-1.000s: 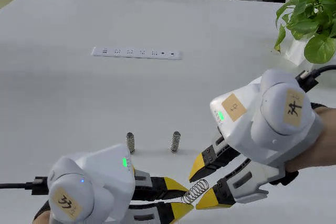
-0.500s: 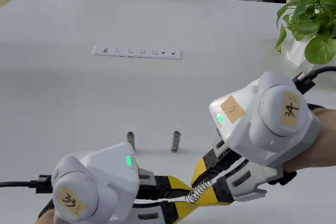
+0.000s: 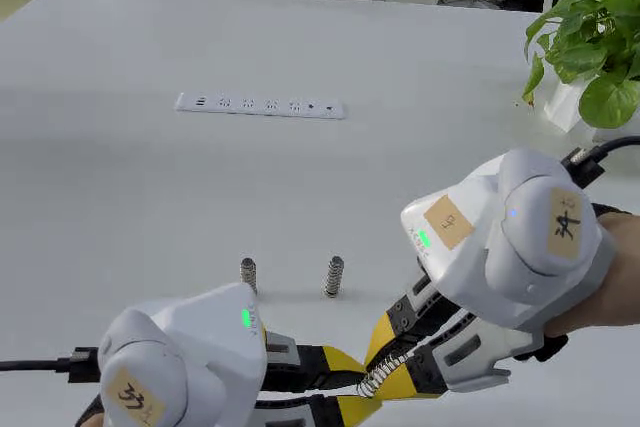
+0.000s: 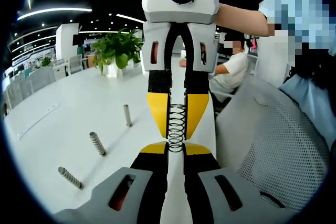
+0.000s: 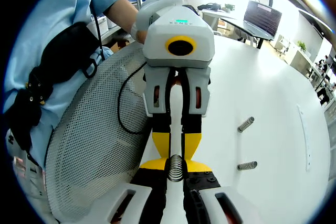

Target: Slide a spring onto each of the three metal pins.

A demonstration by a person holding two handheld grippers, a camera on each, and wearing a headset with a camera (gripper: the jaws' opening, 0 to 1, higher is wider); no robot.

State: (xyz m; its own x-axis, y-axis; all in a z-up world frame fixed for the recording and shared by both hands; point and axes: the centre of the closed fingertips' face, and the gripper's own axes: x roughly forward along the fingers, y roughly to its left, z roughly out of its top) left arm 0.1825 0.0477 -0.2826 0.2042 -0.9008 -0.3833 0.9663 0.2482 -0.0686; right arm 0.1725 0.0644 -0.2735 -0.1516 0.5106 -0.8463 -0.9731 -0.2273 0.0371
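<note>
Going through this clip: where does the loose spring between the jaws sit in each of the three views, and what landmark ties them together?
Head view: the spring is low and right of centre, between the yellow jaws.
Left gripper view: the spring is at the centre, running lengthwise between the yellow jaws.
Right gripper view: the spring is low at the centre, seen end-on.
Shared landmark: the two spring-covered pins.

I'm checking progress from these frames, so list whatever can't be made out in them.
Left gripper view: the near end of the steel coil spring is tucked between the yellow tips of the left gripper.
Head view: the white body of the right gripper covers where the bare metal pin stands.
Head view: the bottom edge cuts off the left gripper's lower jaw.
Head view: the sockets of the white power strip are too small.
</note>
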